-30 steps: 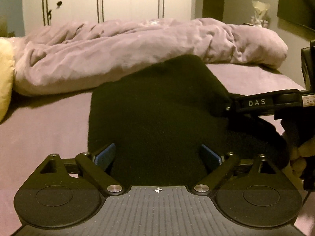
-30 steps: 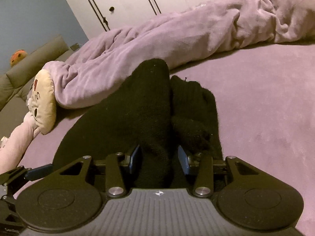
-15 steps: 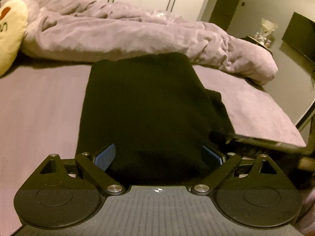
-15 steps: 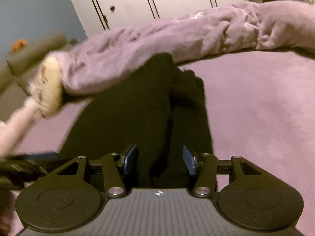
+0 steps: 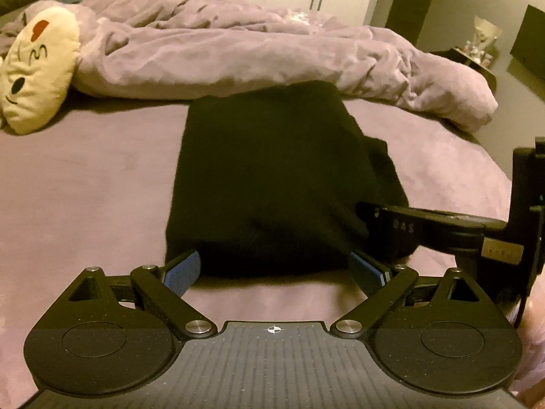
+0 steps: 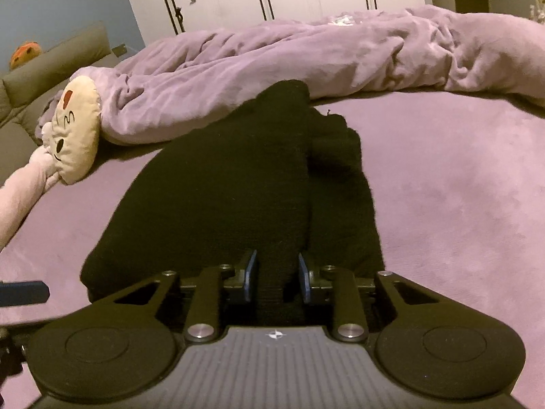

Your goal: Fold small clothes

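Right tool (image 6: 276, 276) pinching black garment (image 6: 218, 184), left tool (image 5: 274, 271) spread wide

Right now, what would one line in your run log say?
left gripper: open, at black garment edge | right gripper: shut on black garment | bed: garment lying folded

Dim, warm indoor light, soft grainy focus, fisheye bending at edges.

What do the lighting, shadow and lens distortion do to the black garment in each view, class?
Left wrist view: dim, warm yellowish light; the black garment reads as a flat dark mass with hardly any texture, and the picture's corners are dark from the fisheye. Right wrist view: cooler, purple cast; a fold line shows on the garment, and the rumpled duvet bows across the picture, bent by the fisheye lens.
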A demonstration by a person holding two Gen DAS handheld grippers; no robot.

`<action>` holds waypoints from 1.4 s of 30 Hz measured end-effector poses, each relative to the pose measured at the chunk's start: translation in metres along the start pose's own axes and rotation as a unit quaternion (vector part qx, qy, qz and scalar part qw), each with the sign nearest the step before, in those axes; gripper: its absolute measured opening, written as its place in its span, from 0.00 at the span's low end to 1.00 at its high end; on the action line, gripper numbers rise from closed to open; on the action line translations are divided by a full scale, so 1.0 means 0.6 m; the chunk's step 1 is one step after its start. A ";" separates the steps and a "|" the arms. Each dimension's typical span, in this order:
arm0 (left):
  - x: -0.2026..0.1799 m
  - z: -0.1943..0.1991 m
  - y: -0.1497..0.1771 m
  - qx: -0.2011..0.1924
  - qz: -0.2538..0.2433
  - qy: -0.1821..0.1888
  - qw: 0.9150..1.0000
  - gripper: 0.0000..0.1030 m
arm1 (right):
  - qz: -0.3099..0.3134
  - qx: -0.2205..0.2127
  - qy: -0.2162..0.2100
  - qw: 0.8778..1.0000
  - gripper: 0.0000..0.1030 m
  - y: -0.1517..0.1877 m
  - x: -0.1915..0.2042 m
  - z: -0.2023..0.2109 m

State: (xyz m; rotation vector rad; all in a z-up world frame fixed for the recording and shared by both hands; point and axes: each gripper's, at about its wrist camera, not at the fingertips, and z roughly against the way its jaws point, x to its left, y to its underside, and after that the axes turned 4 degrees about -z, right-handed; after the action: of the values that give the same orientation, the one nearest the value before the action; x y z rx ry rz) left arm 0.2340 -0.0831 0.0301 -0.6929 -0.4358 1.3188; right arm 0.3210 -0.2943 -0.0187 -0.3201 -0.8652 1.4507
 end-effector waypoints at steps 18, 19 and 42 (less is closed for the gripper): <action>0.015 -0.004 0.028 0.008 0.011 -0.054 0.998 0.97 | 0.064 -0.050 0.073 0.994 0.13 0.050 -0.013 0.002; 0.013 -0.002 0.028 0.006 0.011 -0.057 0.998 0.98 | 0.067 -0.048 0.070 0.994 0.15 0.049 -0.011 0.010; -0.034 0.123 0.062 -0.016 -0.030 -0.101 0.994 1.00 | 0.034 0.006 0.119 0.992 0.96 0.130 0.097 0.236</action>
State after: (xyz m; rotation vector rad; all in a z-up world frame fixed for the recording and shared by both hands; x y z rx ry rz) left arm 0.1542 -0.0836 0.0602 -0.5698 -0.6370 1.3330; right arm 0.1620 -0.2710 0.0422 -0.5065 -0.6578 1.4451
